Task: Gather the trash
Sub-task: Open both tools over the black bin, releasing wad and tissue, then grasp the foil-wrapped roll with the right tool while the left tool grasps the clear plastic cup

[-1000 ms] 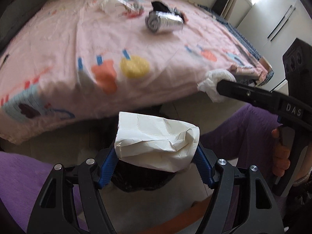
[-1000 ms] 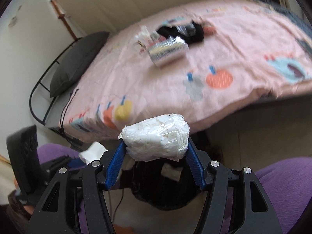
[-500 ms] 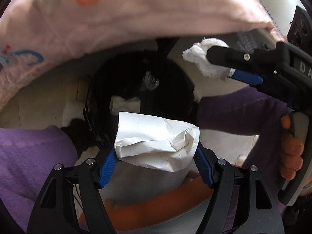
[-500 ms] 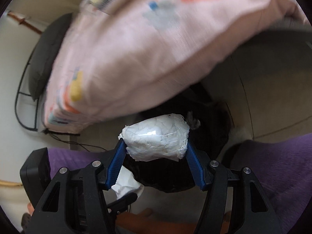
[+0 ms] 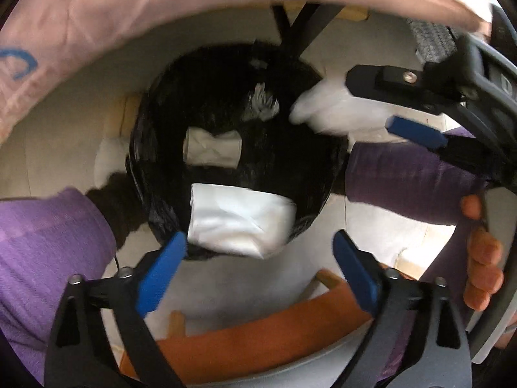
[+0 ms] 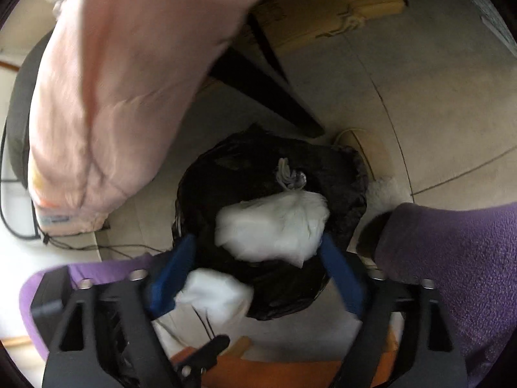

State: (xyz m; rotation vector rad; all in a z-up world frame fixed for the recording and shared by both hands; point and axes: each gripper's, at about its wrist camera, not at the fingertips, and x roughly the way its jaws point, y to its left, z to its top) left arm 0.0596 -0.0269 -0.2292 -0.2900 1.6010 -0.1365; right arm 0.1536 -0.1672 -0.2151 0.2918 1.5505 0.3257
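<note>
Black bin bag (image 5: 232, 74) below both grippers, left gripper (image 5: 260, 252) jaws just sprung apart, white paper wad (image 5: 240, 223) loose above it, right gripper (image 6: 258, 252) jaws likewise just opened, plastic-wrapped bundle (image 6: 271, 226) released.

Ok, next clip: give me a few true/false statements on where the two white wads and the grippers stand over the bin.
1. The left gripper is clamped on the crumpled paper. False: its jaws have just been opening, and the paper is loose over the black bin bag.
2. The right gripper is open. True; its plastic-wrapped wad sits free of the pads.
3. The bin bag is empty. False: a crumpled white piece lies inside.
4. A pink bedsheet hangs beside the bin. True.
</note>
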